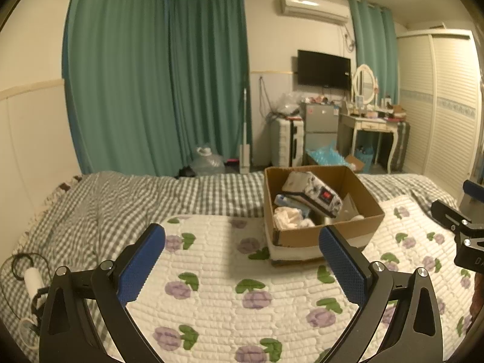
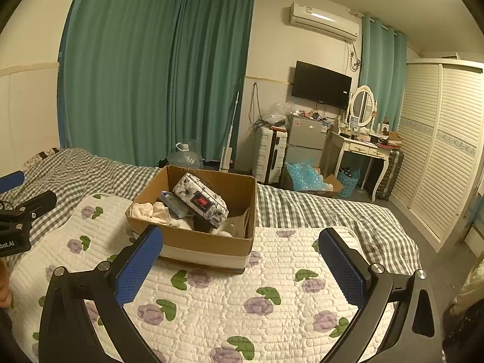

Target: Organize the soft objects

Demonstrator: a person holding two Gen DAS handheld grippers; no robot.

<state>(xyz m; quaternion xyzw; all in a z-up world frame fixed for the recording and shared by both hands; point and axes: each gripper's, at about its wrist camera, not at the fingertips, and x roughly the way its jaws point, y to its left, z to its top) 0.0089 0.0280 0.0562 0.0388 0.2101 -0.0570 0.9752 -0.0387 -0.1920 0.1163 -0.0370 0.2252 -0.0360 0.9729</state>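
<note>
While both grippers, left point(image 1: 242, 263) and right point(image 2: 240, 267), hang empty with jaws spread wide over the quilt point(image 1: 217, 296), the sorting looks done or nearly so. One box point(image 2: 205, 242) on the quilt holds one floral pouch point(image 2: 201, 201), one cream cloth point(image 2: 149, 211) and one blue item point(image 2: 174, 201); no soft things lie loose.

Green curtains point(image 1: 157, 75), wall television point(image 1: 323, 69), louvred wardrobe point(image 1: 447, 103).

One box point(image 2: 208, 245) (two claws point(image 2: 242, 269) point(image 1: 242, 267) apart)
</note>
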